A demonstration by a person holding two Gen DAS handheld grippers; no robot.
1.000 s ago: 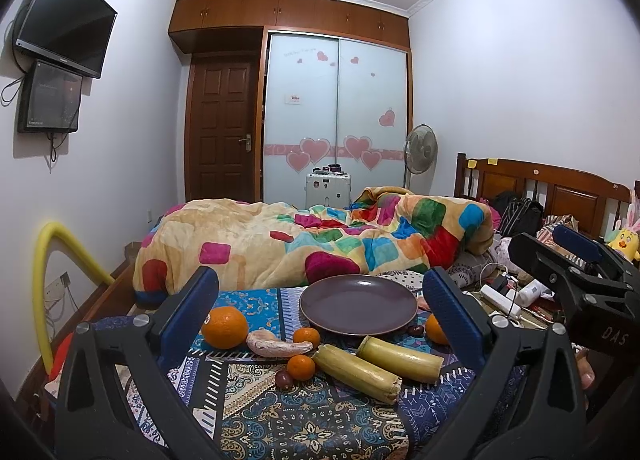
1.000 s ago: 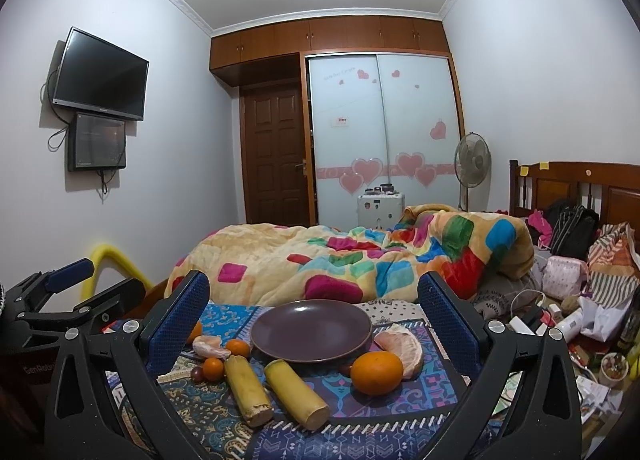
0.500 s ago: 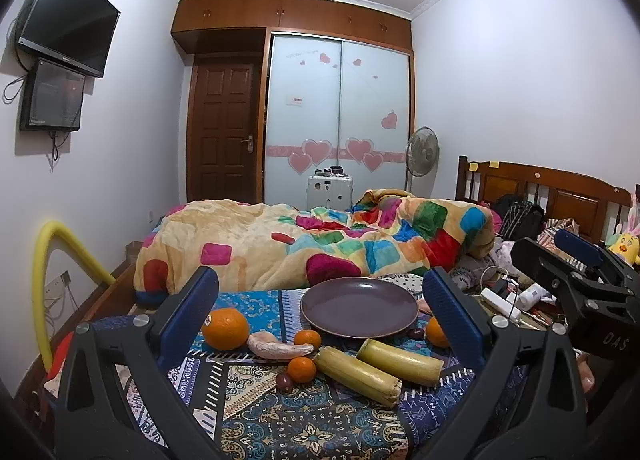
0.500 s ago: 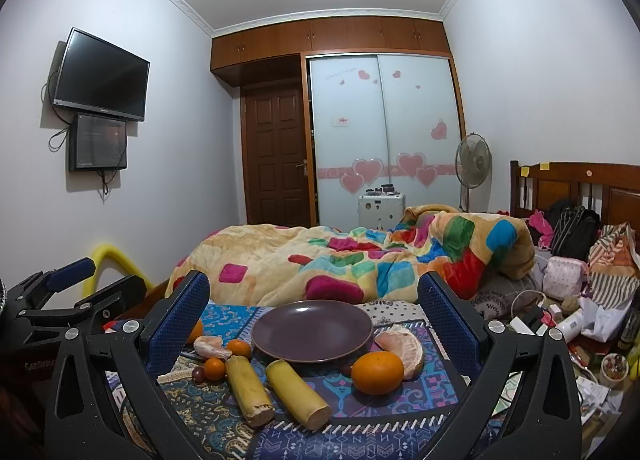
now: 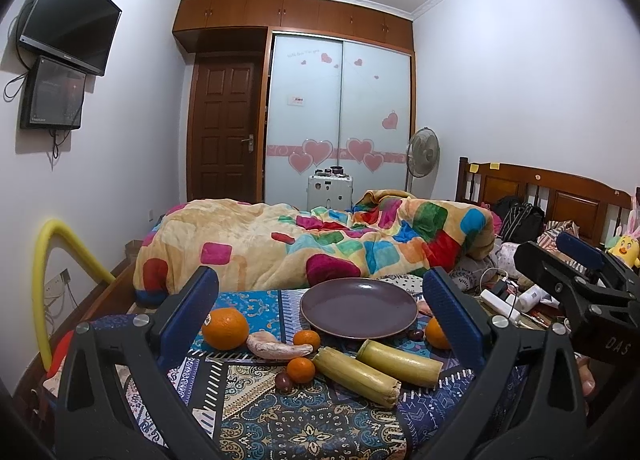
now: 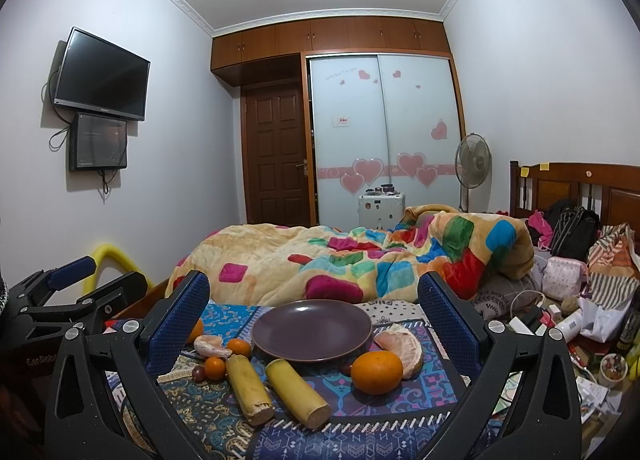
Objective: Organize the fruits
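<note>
A dark purple plate (image 5: 359, 308) (image 6: 312, 330) lies bare on a patterned cloth (image 5: 280, 412). Around it lie a big orange (image 5: 225, 328), a second orange (image 6: 377, 372), two small tangerines (image 5: 301, 370), two yellow-green cane pieces (image 5: 356, 376) (image 6: 296, 392), peeled citrus segments (image 5: 278, 348) (image 6: 402, 346) and a small dark fruit (image 5: 283, 381). My left gripper (image 5: 320, 300) is open and empty, held back from the fruit. My right gripper (image 6: 314, 300) is open and empty too, and shows at the right of the left wrist view (image 5: 576, 276).
A bed with a colourful quilt (image 5: 320, 236) lies behind the cloth. Clutter of bags, chargers and bottles (image 6: 568, 308) fills the right side. A yellow foam tube (image 5: 44, 260) arches at the left. A wardrobe and door stand at the back.
Both views have barely shifted. The fruit and plate have not moved, and both grippers stay open.
</note>
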